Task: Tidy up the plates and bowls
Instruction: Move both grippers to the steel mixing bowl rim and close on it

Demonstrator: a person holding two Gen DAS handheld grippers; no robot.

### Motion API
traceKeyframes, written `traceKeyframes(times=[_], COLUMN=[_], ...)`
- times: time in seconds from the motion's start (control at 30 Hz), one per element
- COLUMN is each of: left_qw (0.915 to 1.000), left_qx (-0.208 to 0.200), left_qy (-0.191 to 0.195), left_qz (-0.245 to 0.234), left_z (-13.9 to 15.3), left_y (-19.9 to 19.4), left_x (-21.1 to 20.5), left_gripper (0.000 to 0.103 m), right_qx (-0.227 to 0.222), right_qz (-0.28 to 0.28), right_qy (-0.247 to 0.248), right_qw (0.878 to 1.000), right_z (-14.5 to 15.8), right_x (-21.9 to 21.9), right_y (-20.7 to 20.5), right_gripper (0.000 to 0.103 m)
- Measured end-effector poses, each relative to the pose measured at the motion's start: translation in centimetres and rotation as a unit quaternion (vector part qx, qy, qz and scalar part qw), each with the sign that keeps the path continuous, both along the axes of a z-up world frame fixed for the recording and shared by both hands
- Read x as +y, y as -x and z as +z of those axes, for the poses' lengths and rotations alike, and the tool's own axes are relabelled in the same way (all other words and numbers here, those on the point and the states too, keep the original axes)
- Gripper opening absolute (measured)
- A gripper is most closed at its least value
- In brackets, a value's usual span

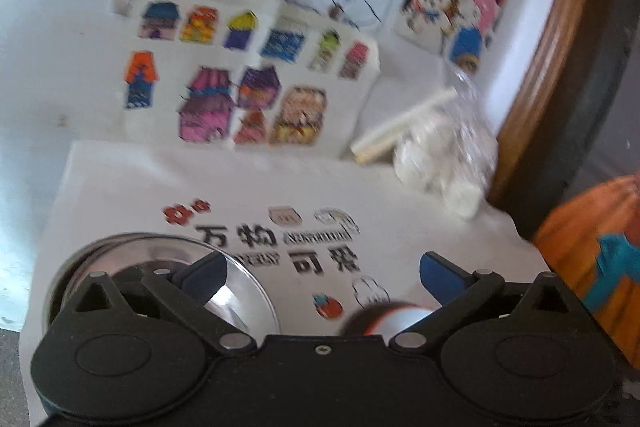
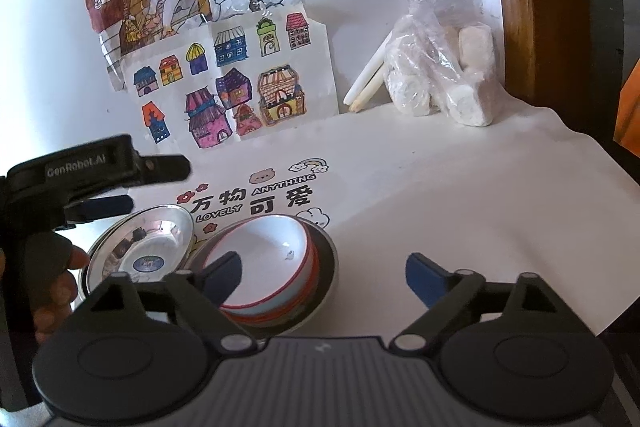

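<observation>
1. Nearest in the right wrist view is the right gripper [image 2: 322, 277], its blue-padded jaws spread wide with nothing between them. It hangs just above the near rim of the white bowl [image 2: 266, 259].
2. In the left wrist view the left gripper [image 1: 324, 277] is likewise spread and empty. The steel plates [image 1: 120, 255] lie under its left finger, and a blurred red-and-white rim shows beneath its right finger.
3. The white bowl has red rim lines and sits nested on other dishes, how many I cannot tell, inside a steel dish [image 2: 326, 267].
4. Left of that stack, just beside it, the steel plates [image 2: 140, 247] are piled; the top one sits tilted rather than flat. A hand [image 2: 56, 279] holds the left gripper's handle at the left edge.
5. Both piles rest near the front of a white mat [image 2: 460, 207] printed with "LOVELY ANYTHING".
6. Further back, a clear bag of white blocks [image 2: 440, 79] leans against the wall on the right, and coloured drawings [image 2: 236, 91] cover the wall.
7. My judgement: both piles look set down and released. To finish well, lift each gripper clear without clipping a rim, then nudge the tilted plate level so the pile sits square. Steel on steel slides easily, so move slowly.
</observation>
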State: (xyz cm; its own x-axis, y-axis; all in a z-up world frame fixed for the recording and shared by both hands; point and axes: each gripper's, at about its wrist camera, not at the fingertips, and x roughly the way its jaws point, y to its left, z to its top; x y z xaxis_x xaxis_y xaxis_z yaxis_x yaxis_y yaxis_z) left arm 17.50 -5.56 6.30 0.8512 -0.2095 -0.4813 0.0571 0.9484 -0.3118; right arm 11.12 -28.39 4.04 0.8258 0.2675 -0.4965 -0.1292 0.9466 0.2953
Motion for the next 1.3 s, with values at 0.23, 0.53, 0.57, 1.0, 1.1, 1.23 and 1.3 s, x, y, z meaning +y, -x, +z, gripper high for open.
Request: traceKeyframes(times=[0.23,0.53,0.57,1.0,1.1,1.23,1.3], left_qw=[0.9966,0.9876,0.985,0.9939,0.9927,0.9883,0.9842], left_qx=[-0.02,-0.106,-0.121,0.026,0.016,0.016,0.016], left_qy=[-0.073,-0.095,-0.099,-0.102,-0.114,-0.152,-0.175], left_qz=[0.033,0.065,0.072,0.033,0.038,0.006,-0.022], left_z=[-0.6,-2.4,-2.7,-3.8,-3.3,-2.3,-1.9], left_y=[1.4,7.2,7.8,7.0,7.3,6.2,5.6], left_x=[0.0,0.8,0.6,-0.9,-1.1,-1.9,-2.1], left_gripper=[0.102,0.102,0.102,0.102,0.102,0.102,0.102], right_qx=[-0.017,-0.036,-0.035,-0.028,-0.025,-0.018,-0.011], right_qz=[-0.018,-0.09,-0.097,-0.138,-0.141,-0.142,-0.143], right_qy=[0.015,0.026,0.015,0.012,0.014,0.017,0.016], right_qw=[1.0,0.995,0.995,0.99,0.99,0.99,0.99], right_z=[-0.4,-1.8,-2.2,-3.9,-3.9,-3.9,-3.9], right_x=[-0.3,-1.1,-1.4,-1.8,-2.1,-2.4,-2.5], right_y=[0.7,2.8,3.1,4.7,5.1,5.1,5.2], right_gripper=[0.103,0.103,0.103,0.103,0.103,0.103,0.103])
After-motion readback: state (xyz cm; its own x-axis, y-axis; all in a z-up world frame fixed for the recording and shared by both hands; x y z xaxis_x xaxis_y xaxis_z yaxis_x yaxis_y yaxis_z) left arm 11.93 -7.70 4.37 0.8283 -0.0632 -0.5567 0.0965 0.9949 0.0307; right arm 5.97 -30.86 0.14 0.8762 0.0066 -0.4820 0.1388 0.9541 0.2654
